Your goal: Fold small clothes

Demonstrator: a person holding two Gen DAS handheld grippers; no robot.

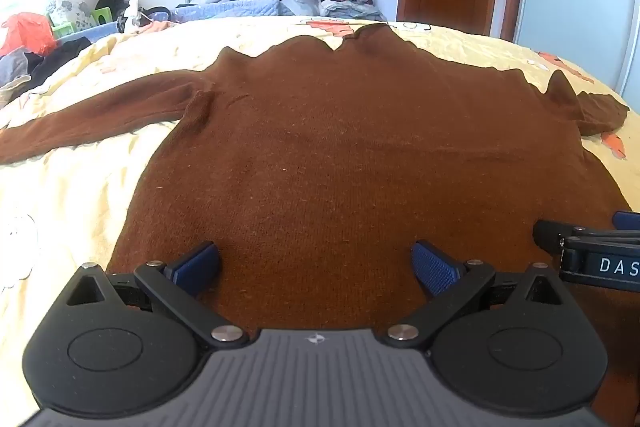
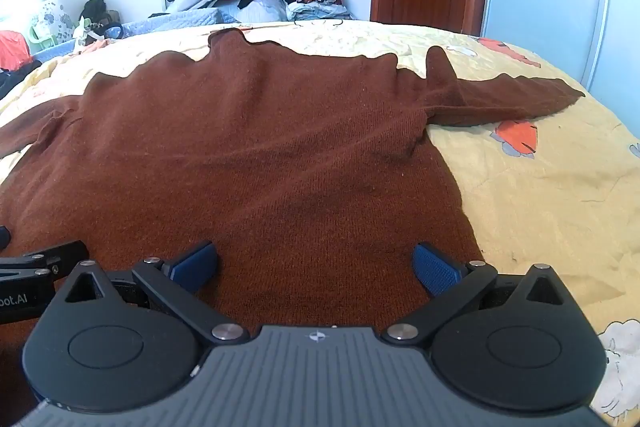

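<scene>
Bed (image 1: 60, 195): both hand-held grippers wide, empty.

the left gripper (image 1: 316, 267) has a grey ribbed housing at the bottom of its view, with a small white four-point star mark at the middle of its top edge. two black rounded plates flank it, each with a shallow circular recess and a triangular cut-out near its tip. black link arms run from silver rivets to the blue textured pads (image 1: 434, 267). the right gripper (image 2: 316, 267) is built the same, with the same grey ribs, star mark, silver rivets and blue pads (image 2: 434, 269). white lettering shows on the black side bar of each gripper where it enters the other's view, cut off by the frame edge.
</scene>
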